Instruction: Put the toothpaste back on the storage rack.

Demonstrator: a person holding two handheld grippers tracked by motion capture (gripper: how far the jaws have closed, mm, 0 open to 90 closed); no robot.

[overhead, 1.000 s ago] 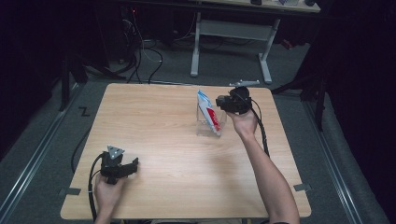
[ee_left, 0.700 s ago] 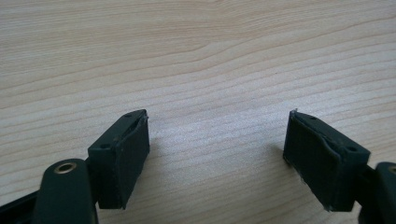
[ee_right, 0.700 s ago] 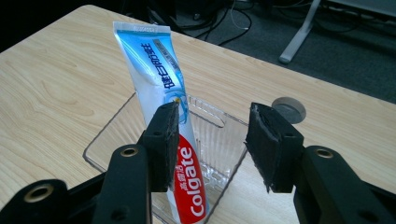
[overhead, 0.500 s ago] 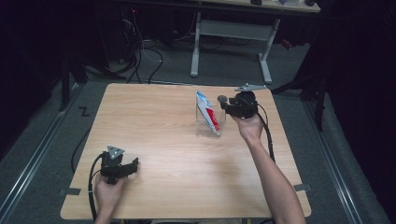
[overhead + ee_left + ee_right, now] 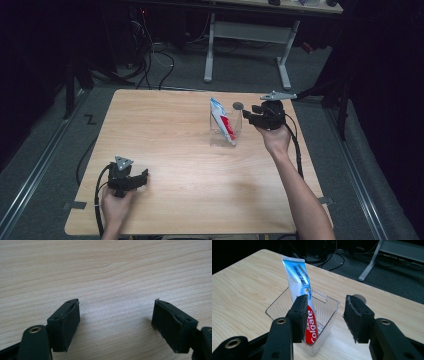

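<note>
A pale wooden table [image 5: 175, 150] with fine grain stands on grey carpet in a dark room; a white-legged desk [image 5: 247, 45] and loose cables [image 5: 150, 55] lie beyond its far edge. Toward the far right corner, a clear plastic bin [image 5: 234, 131] holds a toothpaste tube [image 5: 222, 120] standing tilted. The right gripper [image 5: 250, 114] hovers just beside the bin, jaws spread, holding nothing. Near the front left corner, the left gripper [image 5: 142, 176] rests with jaws spread wide over bare wood.

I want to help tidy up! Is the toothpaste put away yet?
Looks done: the toothpaste tube stands leaning inside the clear bin. In hand: nothing; the right gripper is open beside the bin, and the left gripper is open over bare table. Left: probably just bringing the right hand away.
</note>
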